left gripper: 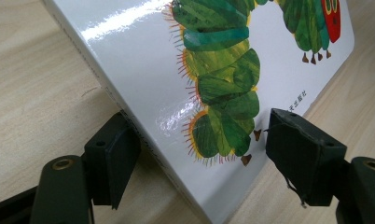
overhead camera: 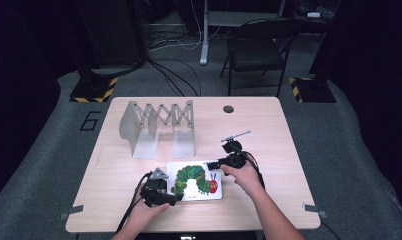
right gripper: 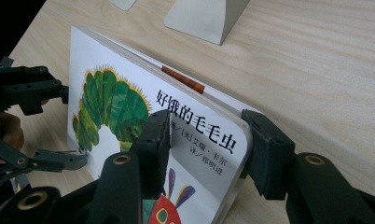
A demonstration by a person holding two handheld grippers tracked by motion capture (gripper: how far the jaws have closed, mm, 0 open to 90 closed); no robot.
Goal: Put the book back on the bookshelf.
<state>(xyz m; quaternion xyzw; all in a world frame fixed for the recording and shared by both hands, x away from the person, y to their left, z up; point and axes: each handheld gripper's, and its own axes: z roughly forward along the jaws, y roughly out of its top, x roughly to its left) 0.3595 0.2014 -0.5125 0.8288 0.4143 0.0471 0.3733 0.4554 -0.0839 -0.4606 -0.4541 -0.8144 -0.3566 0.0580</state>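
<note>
Your left gripper [overhead camera: 170, 198] sits at the book's near-left corner, and in the left gripper view its fingers [left gripper: 112, 156] stand wide apart with that corner between them: one finger is beside the spine edge, the other beside the near edge, and you cannot tell whether either touches. The caterpillar book [overhead camera: 196, 180] lies at the near middle of the bench [overhead camera: 269, 135], in front of the grey folding rack [overhead camera: 159, 127]. Your right gripper [overhead camera: 209, 165] meets the book's far-right corner; in the right gripper view its fingers [right gripper: 155, 144] are part-open around that lifted corner, one pad against the cover, the other just beside the page edge.
</note>
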